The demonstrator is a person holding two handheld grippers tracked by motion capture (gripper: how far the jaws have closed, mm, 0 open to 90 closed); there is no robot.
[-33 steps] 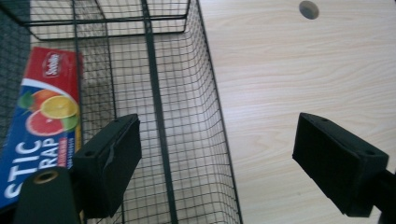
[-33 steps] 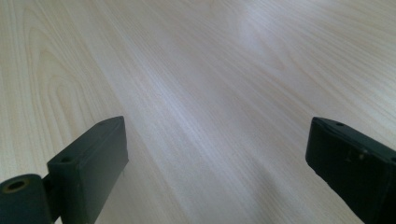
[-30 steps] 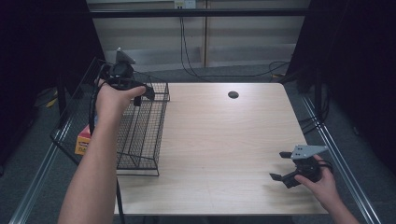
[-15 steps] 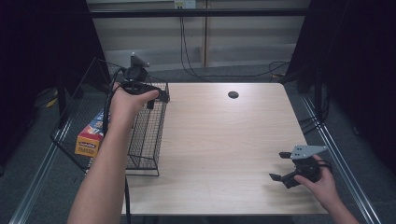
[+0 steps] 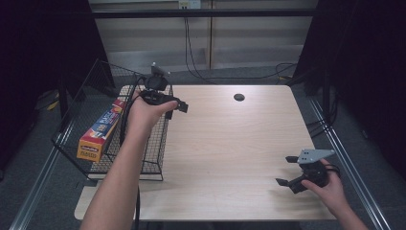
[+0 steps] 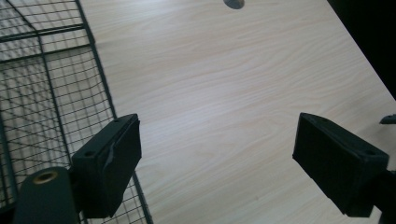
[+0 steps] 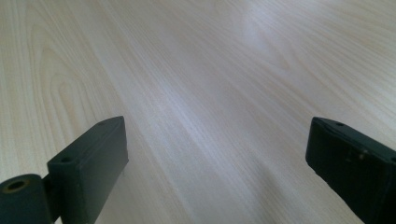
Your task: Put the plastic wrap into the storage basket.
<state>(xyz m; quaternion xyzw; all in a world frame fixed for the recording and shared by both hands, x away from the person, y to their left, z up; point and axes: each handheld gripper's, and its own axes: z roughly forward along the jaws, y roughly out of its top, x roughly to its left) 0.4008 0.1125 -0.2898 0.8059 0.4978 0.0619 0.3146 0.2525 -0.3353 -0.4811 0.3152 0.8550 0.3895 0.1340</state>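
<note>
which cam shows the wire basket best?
High view: the whole wire basket shows at the table's left edge, tilted, an orange box inside. The left gripper view catches just part of its mesh beside one jaw. The right gripper view faces bare tabletop.

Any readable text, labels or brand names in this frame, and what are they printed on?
Long orange and blue box in the wire basket: it carries printed lettering along its side and on its red end, too small and blurred to read.
No other text is readable.
</note>
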